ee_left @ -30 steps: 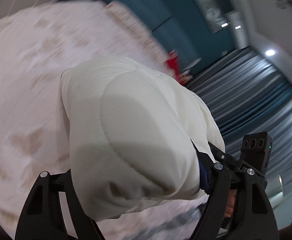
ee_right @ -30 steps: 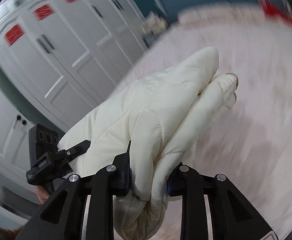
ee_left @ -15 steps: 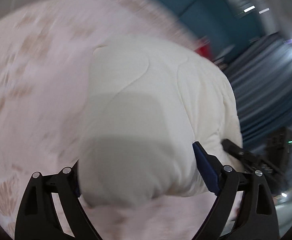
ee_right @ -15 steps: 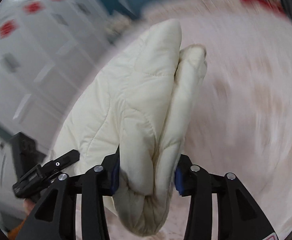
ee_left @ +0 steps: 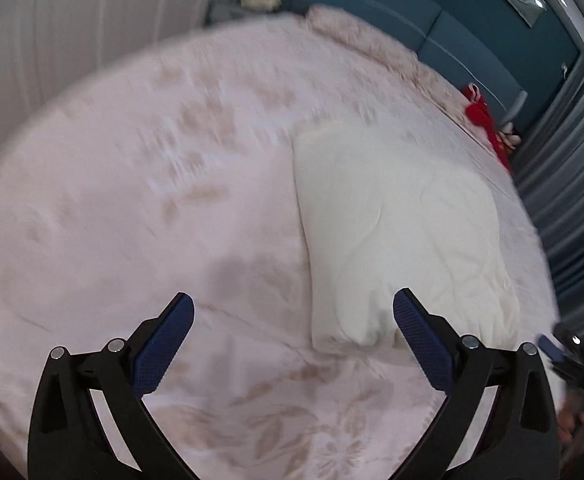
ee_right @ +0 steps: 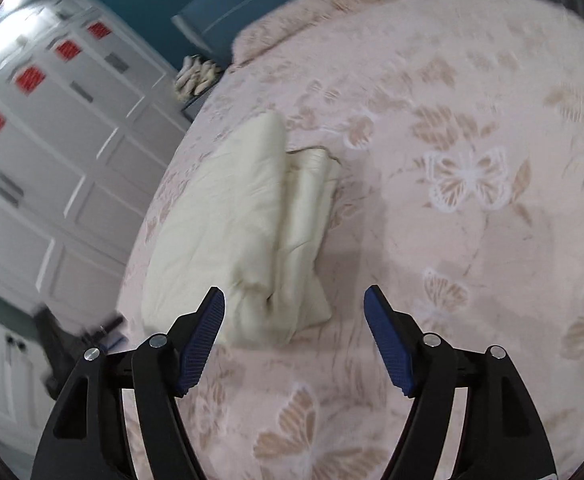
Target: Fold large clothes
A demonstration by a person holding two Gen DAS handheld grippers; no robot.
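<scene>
In the left wrist view, pale panelled doors [ee_left: 64, 28] stand along the far left edge of the bed [ee_left: 140, 184], whose pink flowered cover lies flat and bare across the whole left half. The left hand-held gripper [ee_left: 292, 314] hangs over this open stretch, its jaws spread wide and opening, with only bedcover between the blue pads. The folded cream padded garment [ee_left: 400, 232] lies on the cover just right of that gripper, its straight left edge running away from the camera and its near corner just beside the right pad, though whether they touch cannot be told. Beyond it the bed's right edge meets grey curtains [ee_left: 572, 184], with a red item [ee_left: 480, 114] near the teal headboard [ee_left: 392, 4]. In the right wrist view, white cupboard doors [ee_right: 52, 140] line the left, close to the bed's left rim, and the garment [ee_right: 236, 232] lies near that rim, its layered fold edge facing right. The right hand-held gripper [ee_right: 294, 314] sits just in front of the garment's near end, jaws apart and opening, not gripping it. To the right, the cover spreads wide and unoccupied to the rim.
</scene>
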